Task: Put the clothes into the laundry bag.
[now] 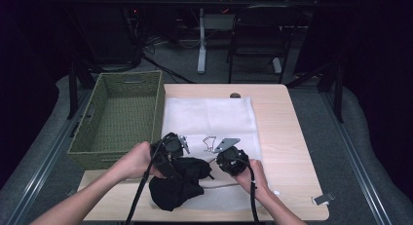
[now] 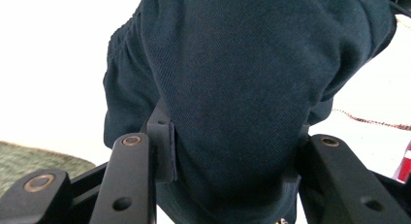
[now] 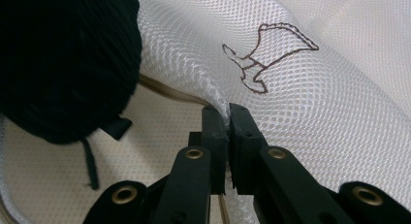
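Note:
A white mesh laundry bag (image 1: 209, 118) with a small brown stitched figure (image 3: 261, 56) lies flat on the wooden table. A bundled dark garment (image 1: 178, 183) rests at the bag's near edge. My left gripper (image 1: 178, 164) is shut on this dark garment (image 2: 232, 88), the cloth bulging between both jaws. My right gripper (image 1: 221, 159) is shut on the upper mesh layer of the bag (image 3: 310, 103) at its mouth, pinching the rim and holding it raised. In the right gripper view the dark garment (image 3: 63, 64) sits at the left, at the bag's mouth.
A green woven basket (image 1: 97, 137) stands at the table's left side beside the bag. A small dark knob (image 1: 235, 95) sits on the table at the bag's far edge. A grey clip (image 1: 322, 199) lies near the table's front right corner. Bare wood (image 1: 287, 137) runs along the right.

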{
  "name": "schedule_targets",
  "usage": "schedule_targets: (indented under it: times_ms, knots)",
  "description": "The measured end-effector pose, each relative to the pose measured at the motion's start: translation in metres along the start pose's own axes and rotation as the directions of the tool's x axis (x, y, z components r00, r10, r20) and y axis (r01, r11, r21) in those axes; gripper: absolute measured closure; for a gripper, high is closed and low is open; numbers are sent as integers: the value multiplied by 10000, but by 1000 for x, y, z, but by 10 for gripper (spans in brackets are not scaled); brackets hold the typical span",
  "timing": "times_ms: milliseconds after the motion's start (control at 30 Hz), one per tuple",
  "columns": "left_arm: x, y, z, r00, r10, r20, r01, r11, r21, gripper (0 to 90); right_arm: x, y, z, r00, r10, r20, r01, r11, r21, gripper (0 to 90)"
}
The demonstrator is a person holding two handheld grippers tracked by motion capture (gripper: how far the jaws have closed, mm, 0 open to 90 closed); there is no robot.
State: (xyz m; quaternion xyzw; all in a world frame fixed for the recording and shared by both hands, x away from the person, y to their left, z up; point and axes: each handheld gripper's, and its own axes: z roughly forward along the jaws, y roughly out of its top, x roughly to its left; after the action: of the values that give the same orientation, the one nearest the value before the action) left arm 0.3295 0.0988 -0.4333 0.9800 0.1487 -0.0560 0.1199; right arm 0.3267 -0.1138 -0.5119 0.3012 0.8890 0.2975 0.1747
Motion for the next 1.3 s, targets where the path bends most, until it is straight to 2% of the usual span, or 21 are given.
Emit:
schedule_targets:
  times_ms: [267,367,400,500,633,733,800,833,1000,1100,1167,1233,1300]
  knots:
    - [2,4,25,9995,-168,265,167,9999,41,551,0,1,-1,9999,142,-64,-142,9999,-32,871]
    - [3,4,34,9986,-418,311,426,9987,-263,550,1,1,-2,9999,144,-64,-145,9999,-37,871]
    - [4,4,36,9991,-309,273,314,9994,-151,550,1,1,-2,9998,188,-69,-189,9998,-68,871]
    - [5,1,44,9970,-528,564,545,9981,-289,550,1,2,-3,9998,179,-68,-180,9998,-70,872]
    - [5,-2,56,9964,-542,659,569,9976,-400,550,1,3,-4,9996,242,-132,-244,9996,-134,873]
    - [2,-4,66,9963,-461,732,484,9984,-305,551,1,3,-5,9993,328,-183,-332,9993,-193,873]
    - [0,-6,73,9972,-318,670,341,9989,-328,552,1,4,-7,9989,402,-239,-409,9987,-310,873]
    - [0,-7,75,9973,-381,620,408,9982,-429,553,1,5,-8,9987,428,-272,-437,9985,-340,874]
    - [0,-9,78,9979,-404,502,444,9957,-812,561,2,6,-11,9976,554,-405,-575,9971,-503,874]
    - [-2,-9,72,9988,-285,394,330,9925,-1175,568,2,8,-16,9970,628,-453,-660,9952,-728,874]
    - [-5,-5,62,9996,-94,251,130,9886,-1500,569,3,10,-20,9966,674,-463,-716,9929,-954,874]
    - [-8,1,53,9995,139,282,-85,9827,-1851,569,2,12,-23,9959,742,-511,-799,9895,-1203,874]
    - [-9,7,55,9986,309,424,-220,9806,-1948,568,2,14,-25,9956,801,-482,-858,9873,-1336,874]
